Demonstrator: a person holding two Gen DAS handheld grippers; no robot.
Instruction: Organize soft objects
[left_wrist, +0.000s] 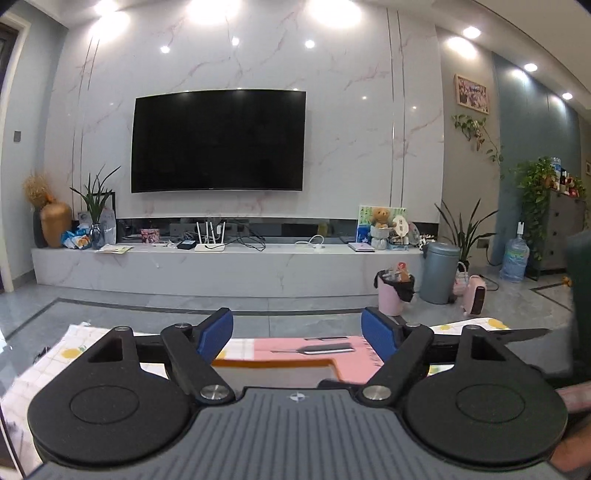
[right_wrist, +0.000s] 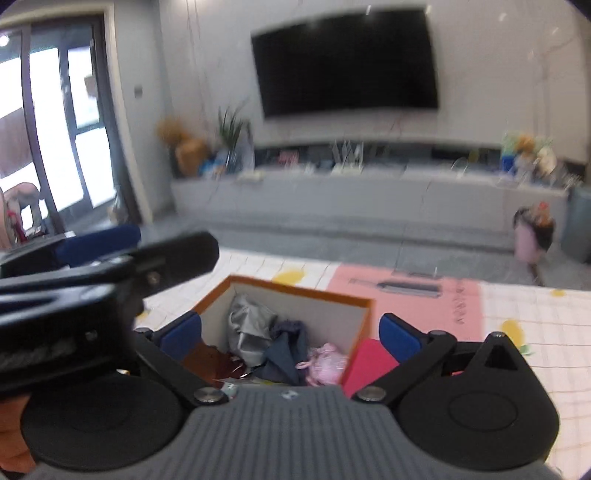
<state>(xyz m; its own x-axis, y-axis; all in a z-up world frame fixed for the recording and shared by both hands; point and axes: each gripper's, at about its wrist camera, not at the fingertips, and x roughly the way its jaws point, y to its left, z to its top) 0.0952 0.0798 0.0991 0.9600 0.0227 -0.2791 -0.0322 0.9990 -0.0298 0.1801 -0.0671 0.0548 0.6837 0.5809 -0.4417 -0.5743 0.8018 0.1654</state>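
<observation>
An orange-rimmed box (right_wrist: 334, 300) sits on the table below my right gripper (right_wrist: 291, 334). It holds soft items: a grey cloth (right_wrist: 247, 328), a dark blue cloth (right_wrist: 286, 350) and a pink plush piece (right_wrist: 327, 363). My right gripper is open and empty above the box. My left gripper (left_wrist: 297, 334) is open and empty, held level over the table; the box's rim (left_wrist: 273, 363) shows just under it. The left gripper's body also shows in the right wrist view (right_wrist: 74, 295), at the left beside the box.
A checked tablecloth (right_wrist: 524, 314) with a pink mat (right_wrist: 406, 295) covers the table; a dark flat tool (left_wrist: 317, 349) lies on the mat. Beyond are the floor, a TV console (left_wrist: 229, 266), a pink bin (left_wrist: 393, 291) and a grey bin (left_wrist: 439, 273).
</observation>
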